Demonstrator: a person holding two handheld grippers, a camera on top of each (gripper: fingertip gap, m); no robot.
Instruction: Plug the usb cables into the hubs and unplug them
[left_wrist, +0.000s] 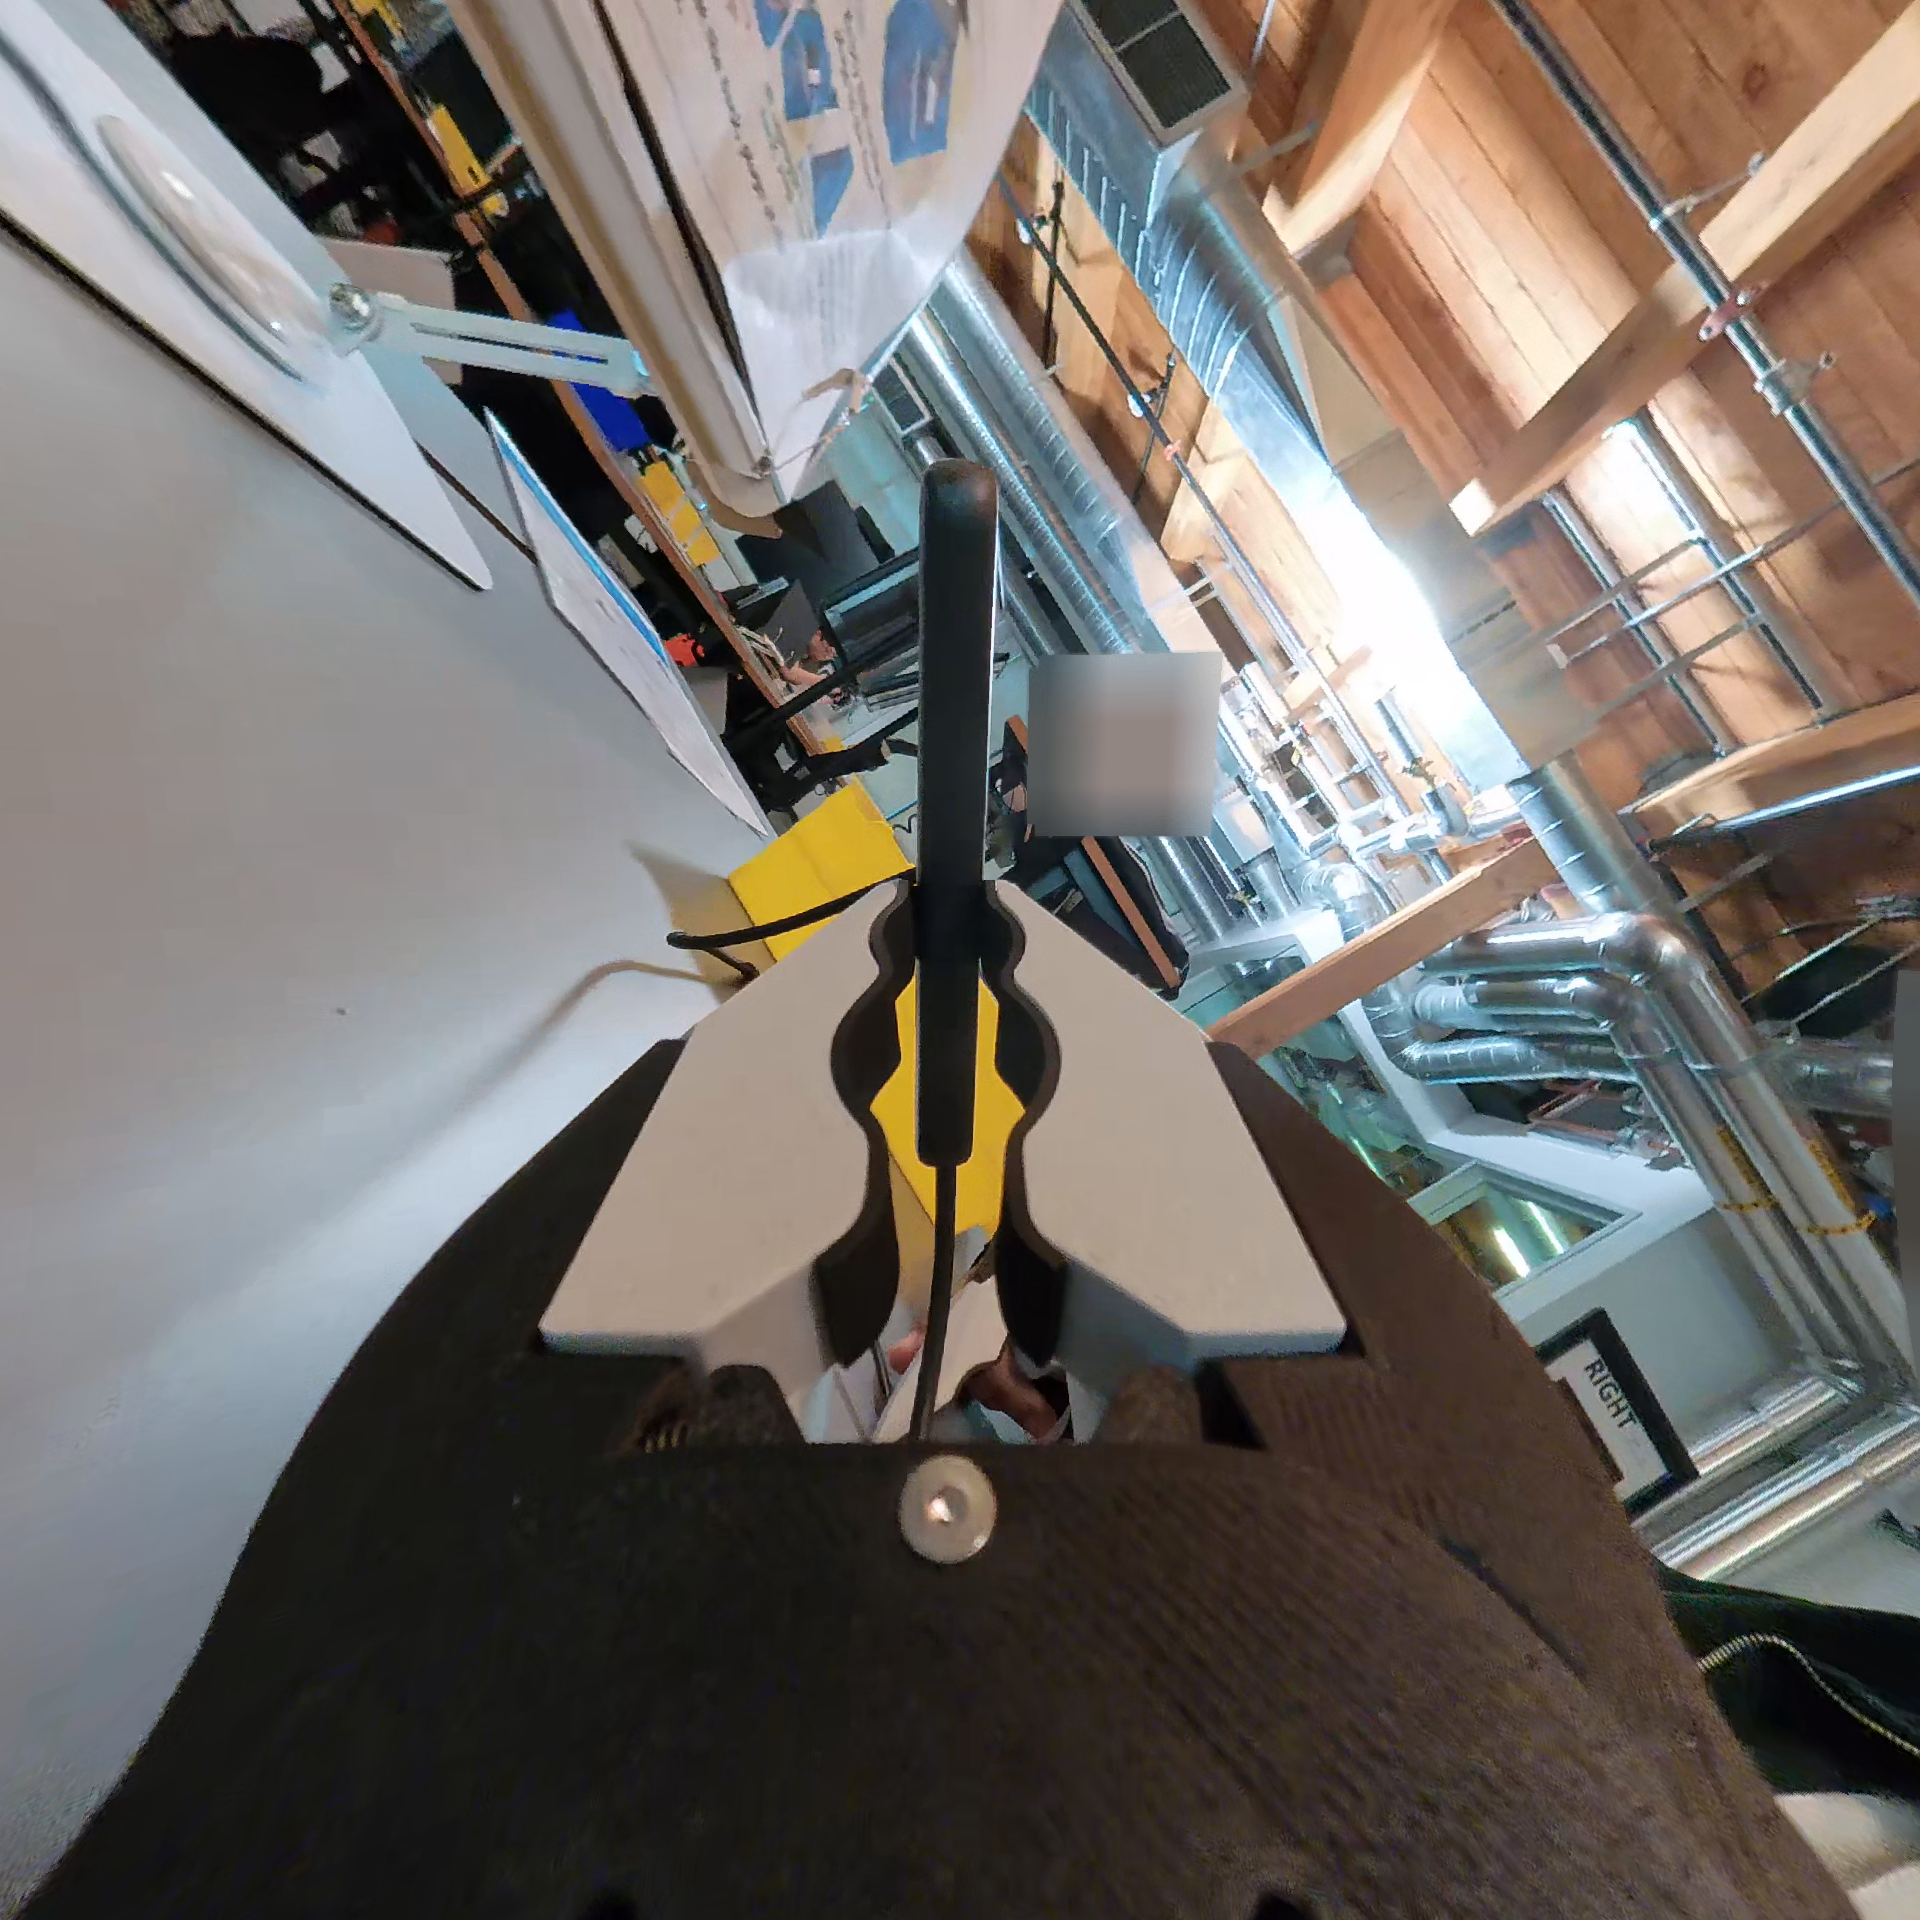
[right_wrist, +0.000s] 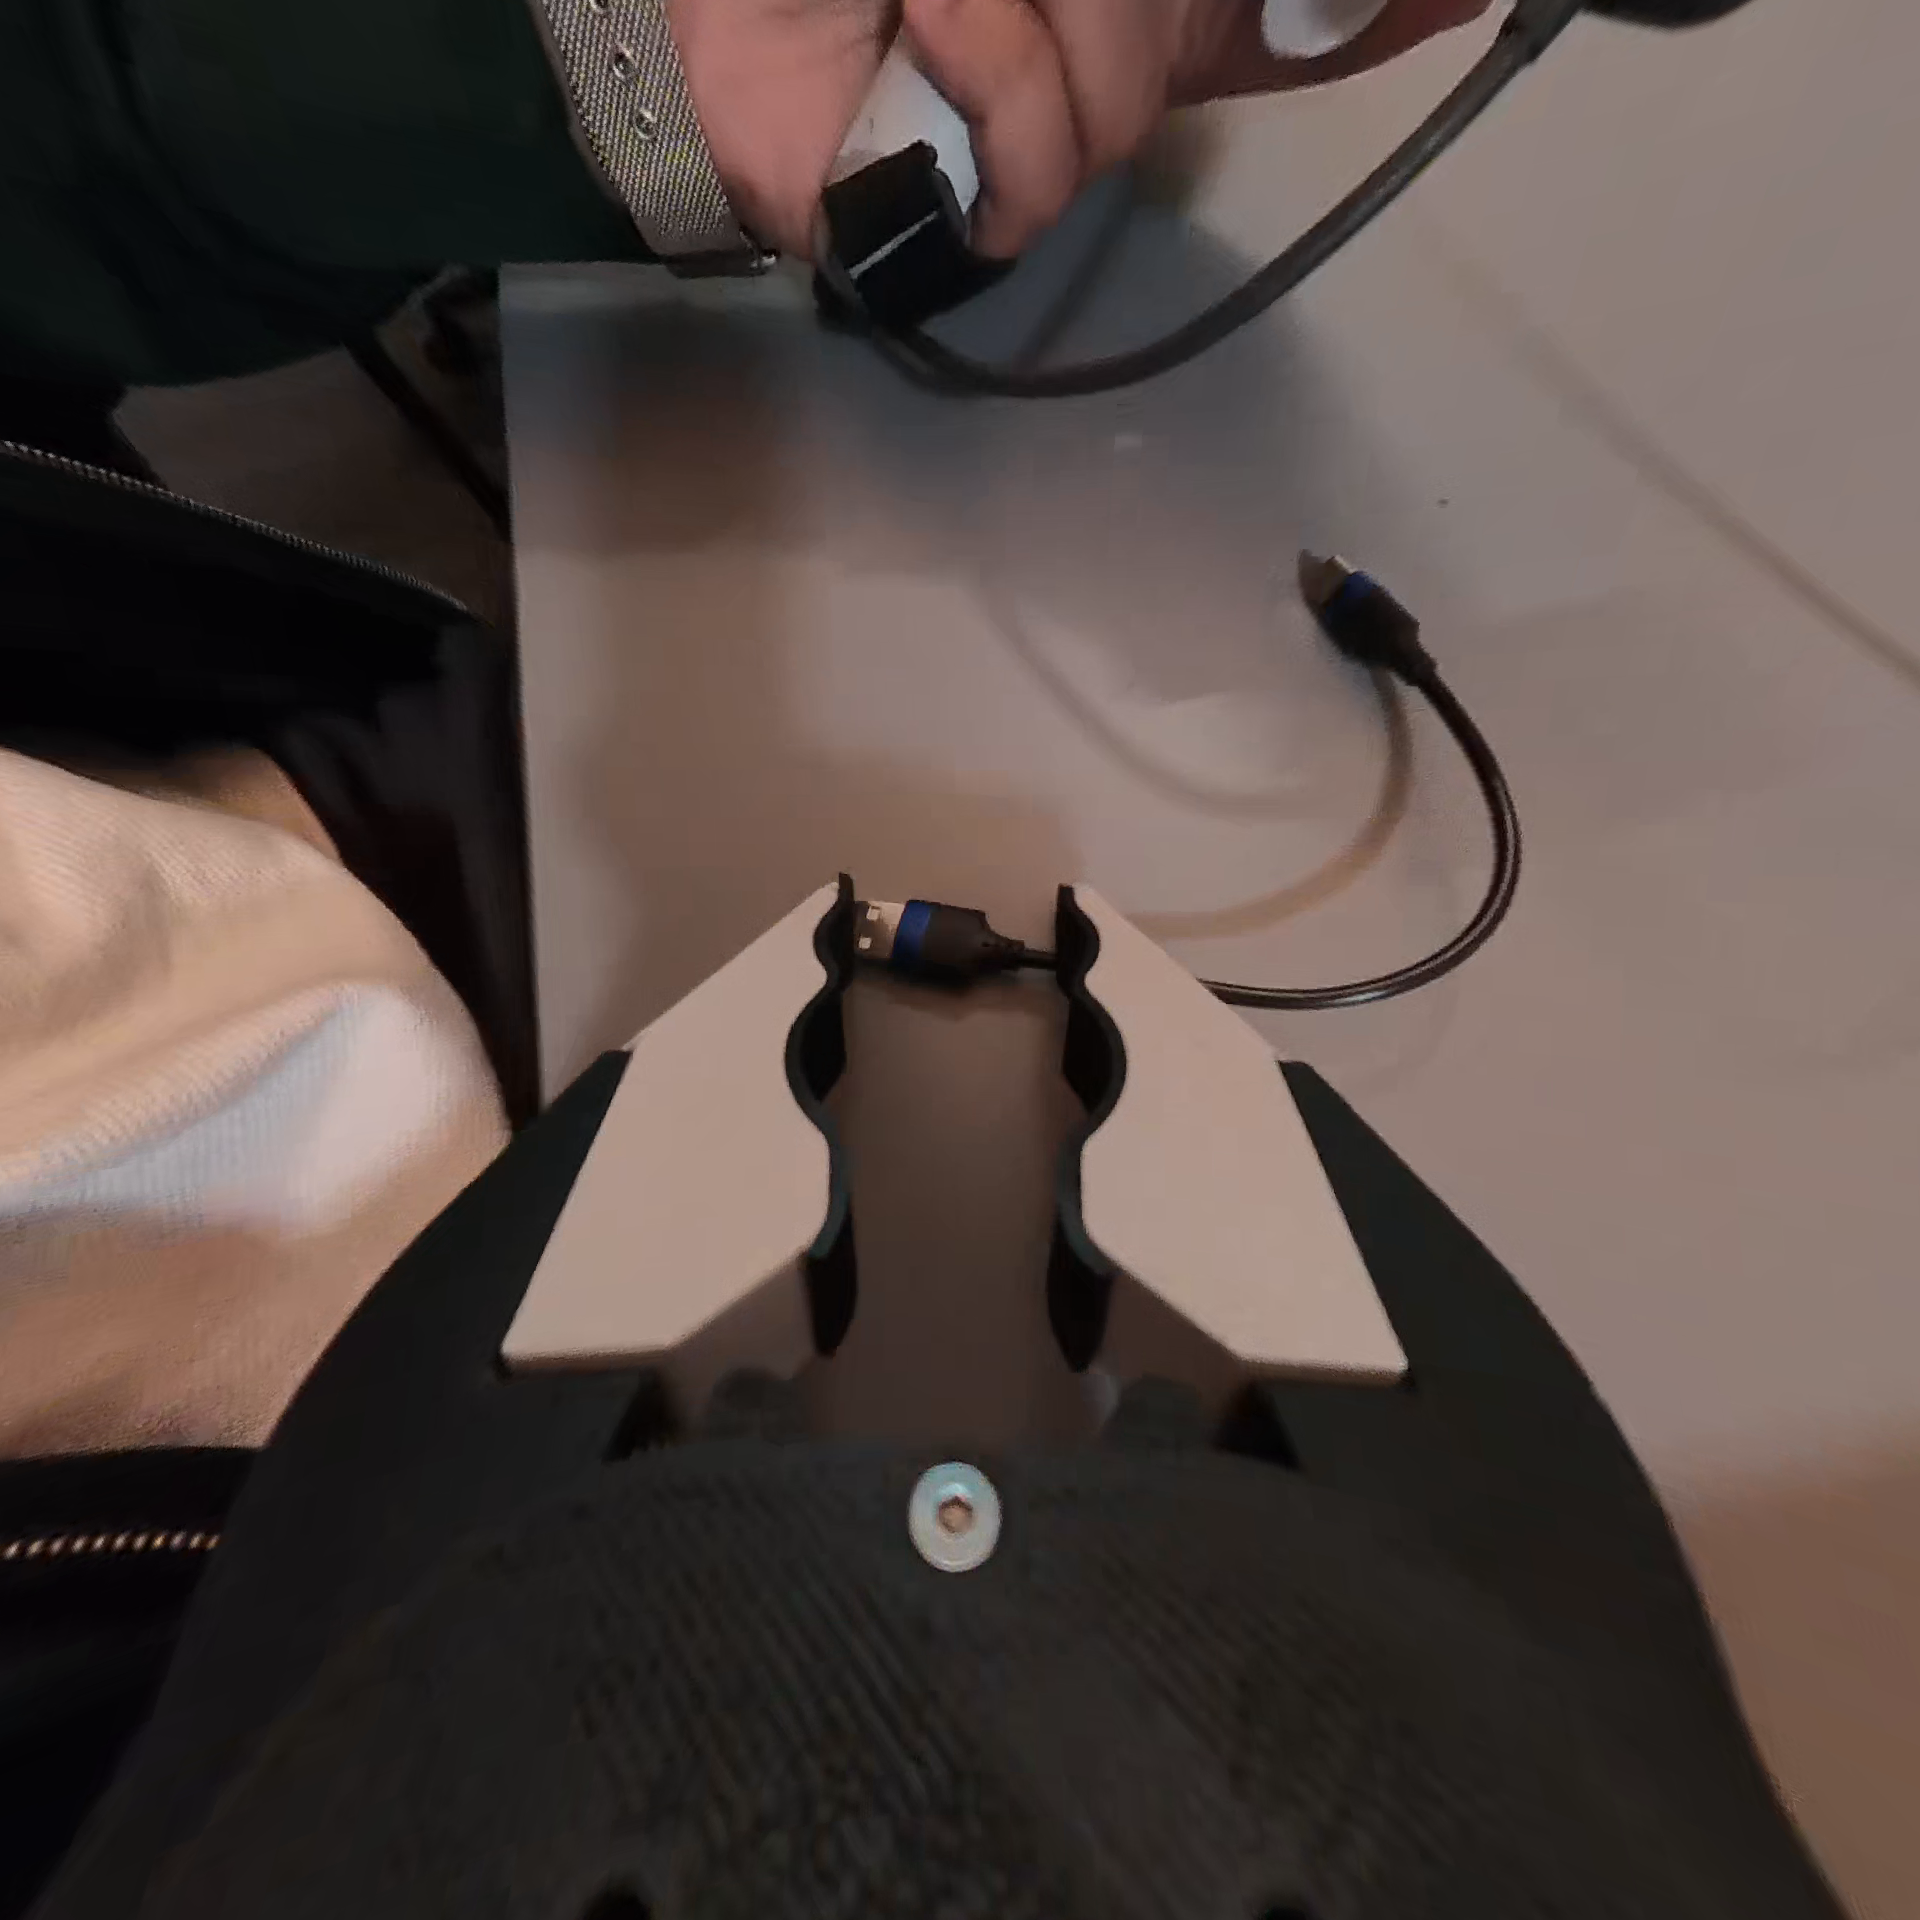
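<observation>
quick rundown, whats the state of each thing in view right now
left gripper: shut on the black hub
black hub: held upright, lifted off the table
right gripper: open around a plug
near usb plug: lying sideways between the fingertips, ungripped
far usb plug: loose on the table, unplugged

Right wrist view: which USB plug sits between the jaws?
On the pale table, find the right gripper. The plug lies crosswise between its open jaws, metal end left; the other blue-ringed plug lies farther right.

Your right claw has a usb plug lying crosswise between its tips on the tabletop; a second plug lies at right-centre. Your left claw holds the hub upright at frame centre.
</observation>
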